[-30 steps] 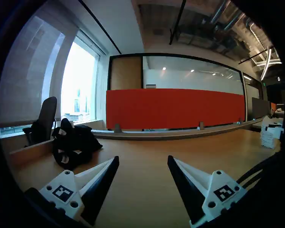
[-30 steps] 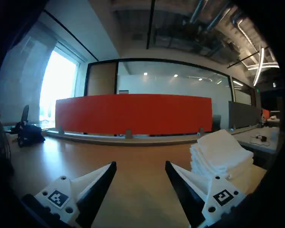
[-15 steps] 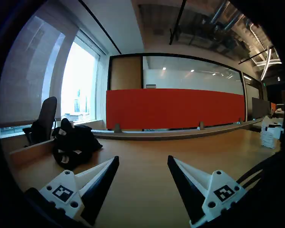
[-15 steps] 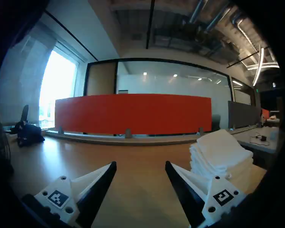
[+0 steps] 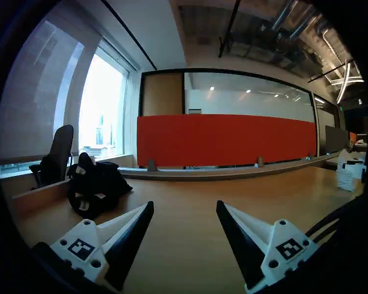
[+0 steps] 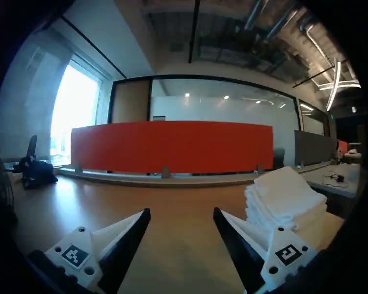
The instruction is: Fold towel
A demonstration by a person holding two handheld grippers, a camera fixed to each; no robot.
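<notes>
limp cloth, an easy reach

my left hand-held gripper [image 5: 184, 203] and right hand-held gripper [image 6: 181, 209] both stand wide open, holding nothing, low over the pale wooden counter [image 6: 184, 193]. the stack of folded white terry towels [image 6: 284, 198] sits just beside my right one, off its right finger. i judge the cloth light, limp and not slippery, so i'd pinch a corner of the top towel only. a crumpled black fabric bag [image 5: 95, 188] lies well apart from the stack; a long red partition panel [image 6: 171, 147] runs behind the stack. nothing seems to block me.

No legible words, brands or numbers anywhere; merely patterned square marker tags [image 5: 81, 248] on the jaws
</notes>
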